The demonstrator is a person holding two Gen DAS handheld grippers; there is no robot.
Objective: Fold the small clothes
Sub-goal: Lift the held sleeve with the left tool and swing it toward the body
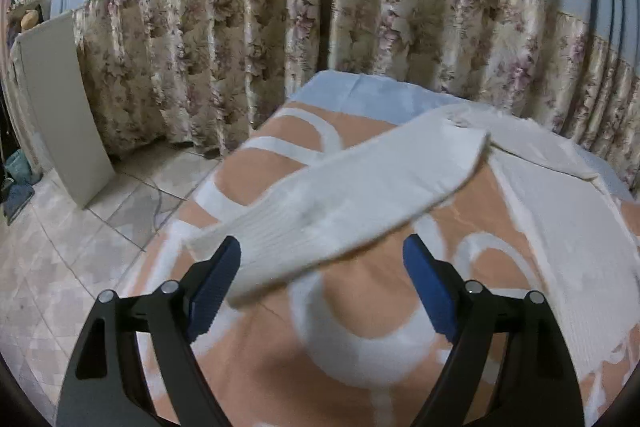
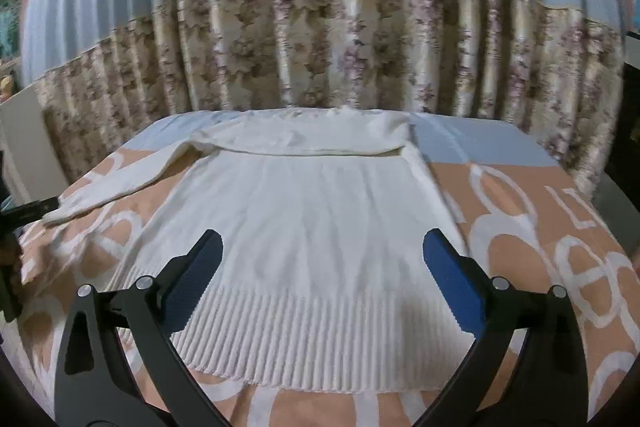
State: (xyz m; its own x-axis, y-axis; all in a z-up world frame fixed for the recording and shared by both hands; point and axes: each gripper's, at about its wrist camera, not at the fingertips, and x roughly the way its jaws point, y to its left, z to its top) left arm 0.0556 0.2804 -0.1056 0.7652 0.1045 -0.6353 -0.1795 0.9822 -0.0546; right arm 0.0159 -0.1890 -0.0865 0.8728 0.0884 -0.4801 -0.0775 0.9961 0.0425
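Floral curtains hang behind a bed [image 2: 520, 211] with a peach-and-white cover, where a white sweater [image 2: 304, 227] lies flat, hem at the near edge, one sleeve [image 1: 340, 195] stretched toward the left edge. Left gripper [image 1: 320, 283] hangs over the cuff with its jaws spread, pinching nothing; right gripper [image 2: 320, 275] is wide open and empty above the hem. Best next move, I judge: pinch the cuff squarely, carry the sleeve across the chest, and lay it flat before releasing.
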